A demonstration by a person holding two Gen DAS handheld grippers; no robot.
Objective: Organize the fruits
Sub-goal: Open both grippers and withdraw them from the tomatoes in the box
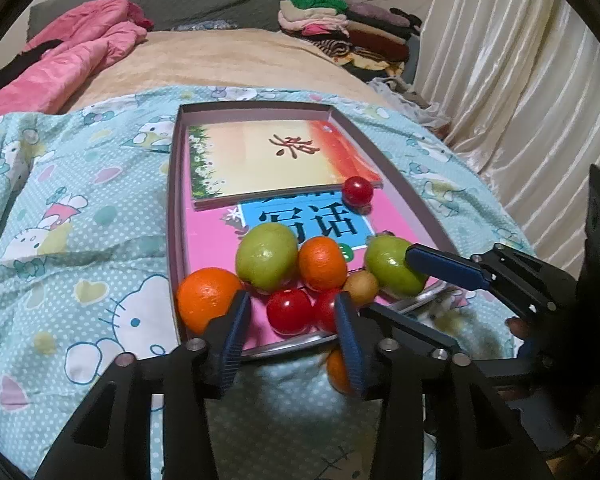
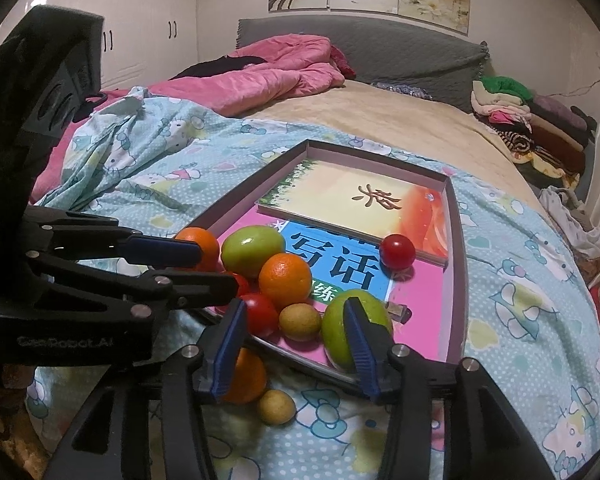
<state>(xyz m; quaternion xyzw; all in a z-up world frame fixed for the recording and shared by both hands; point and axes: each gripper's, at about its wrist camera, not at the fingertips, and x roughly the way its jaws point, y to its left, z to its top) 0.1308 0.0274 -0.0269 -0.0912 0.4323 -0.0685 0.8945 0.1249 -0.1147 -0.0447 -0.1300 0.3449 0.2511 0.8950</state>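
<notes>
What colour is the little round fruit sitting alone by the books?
Red, shiny cherry tomato; the right wrist view shows it best.

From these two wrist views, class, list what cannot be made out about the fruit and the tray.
- Orange outside the tray: left wrist view, blurred and half hidden by the left gripper's finger.
- Second red tomato: left wrist view, partly behind the same finger.
- Pink book's full title: both views, covered by the upper book and fruit.
- Green fruit: right wrist view, whether the right gripper touches it is unclear.
</notes>
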